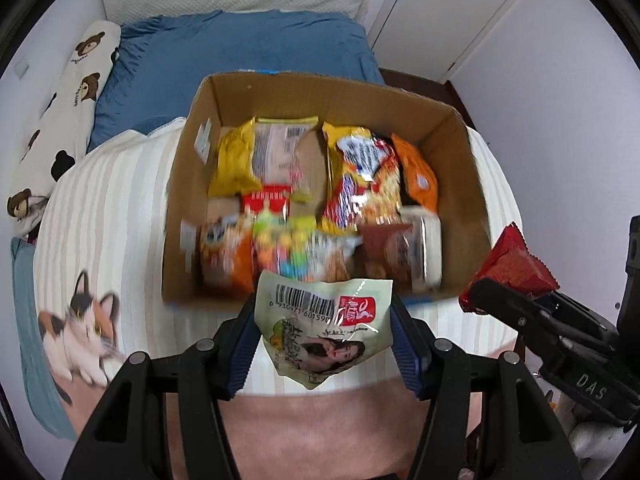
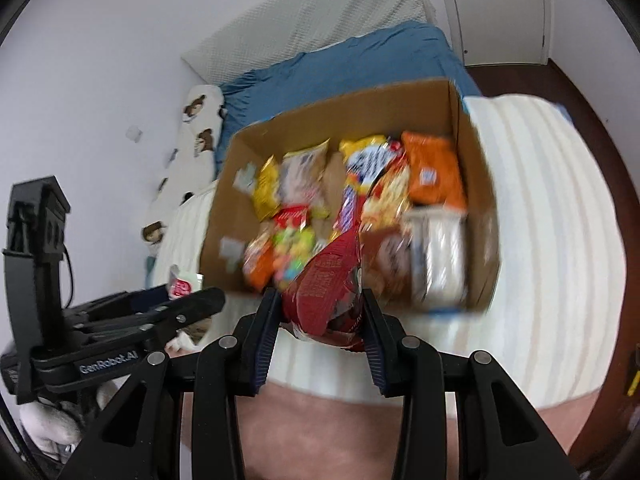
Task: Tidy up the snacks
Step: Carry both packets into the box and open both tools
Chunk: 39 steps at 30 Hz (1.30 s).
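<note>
Left wrist view: a pale green snack packet (image 1: 326,330) is pinched between the blue pads of the left claw (image 1: 324,336), barcode end uppermost, and is held in the air just short of the near edge of the cardboard box (image 1: 472,184). It is gripped low on its body so that the free top hangs clear, probably for dropping over the near wall. A red snack packet (image 2: 326,284) is clamped in the same way by the right claw (image 2: 320,320), which is closed on its crumpled lower part, also at the near wall. The box is seen standing on the bed (image 1: 120,184), on a cream striped blanket, and is already crowded with yellow, orange and brown packets laid flat. Little bare floor is left inside, so a gap near the middle seems the likely spot. A blue sheet (image 1: 240,48) is seen beyond the box's far wall.
</note>
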Tool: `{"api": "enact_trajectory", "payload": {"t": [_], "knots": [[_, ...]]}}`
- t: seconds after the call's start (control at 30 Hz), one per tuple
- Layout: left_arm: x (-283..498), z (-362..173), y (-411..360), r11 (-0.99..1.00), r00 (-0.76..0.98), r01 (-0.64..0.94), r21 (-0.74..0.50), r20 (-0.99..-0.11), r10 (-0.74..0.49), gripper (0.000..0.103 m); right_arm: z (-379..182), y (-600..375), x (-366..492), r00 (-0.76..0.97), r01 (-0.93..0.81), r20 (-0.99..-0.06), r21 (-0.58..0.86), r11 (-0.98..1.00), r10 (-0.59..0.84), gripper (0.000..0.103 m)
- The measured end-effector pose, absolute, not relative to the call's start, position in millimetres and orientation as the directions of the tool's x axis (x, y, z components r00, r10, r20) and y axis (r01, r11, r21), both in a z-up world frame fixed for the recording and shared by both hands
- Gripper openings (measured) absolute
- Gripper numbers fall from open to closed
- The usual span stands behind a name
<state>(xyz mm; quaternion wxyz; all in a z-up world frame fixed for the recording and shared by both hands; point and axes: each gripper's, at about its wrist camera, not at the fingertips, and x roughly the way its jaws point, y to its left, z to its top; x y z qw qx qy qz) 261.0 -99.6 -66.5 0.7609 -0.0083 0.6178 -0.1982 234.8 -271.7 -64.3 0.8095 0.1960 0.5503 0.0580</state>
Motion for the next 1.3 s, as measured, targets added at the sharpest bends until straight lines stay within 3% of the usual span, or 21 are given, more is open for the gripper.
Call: {"api": "enact_trajectory", "payload": {"t": [0.23,0.47,0.53,0.57,0.6,0.67,1.3], "knots": [[345,-110,-131,0.931,0.036,0.282,-0.233,-0.967,-0.253,0.058,-102,-282,317,0.259,0.116,-0.942,0.249,0.962,0.212,0.042],[390,-154,-154,0.935,-0.093,0.291,-0.202,-0.979,-0.183,0.059,-157,-292,370,0.085,0.134,-0.974,0.219,0.967,0.209,0.045],[397,-160,-152,0.942,-0.098,0.272,-0.196,-0.98,-0.176,0.062,-164,-294,375,0.057,0.13,-0.984,0.173,0.976,0.166,0.063],[398,-160,-151,0.942,-0.091,0.274,-0.192,-0.981,-0.173,0.072,-166,-295,377,0.049,0.131,-0.988,0.155,0.979,0.149,0.084],[399,-159,-149,0.943,-0.084,0.274,-0.188,-0.982,-0.172,0.077,-167,-296,378,0.049,0.13,-0.988,0.151,0.98,0.146,0.092],[398,-156,-145,0.943,-0.065,0.274,-0.188,-0.982,-0.177,0.088,-167,-299,377,0.048,0.137,-0.989,0.147,0.98,0.141,0.092],[350,-113,-108,0.963,0.144,0.256,-0.083,-0.982,-0.122,0.088,-138,-286,335,0.137,0.146,-0.989,0.083,0.986,0.063,0.095]]}}
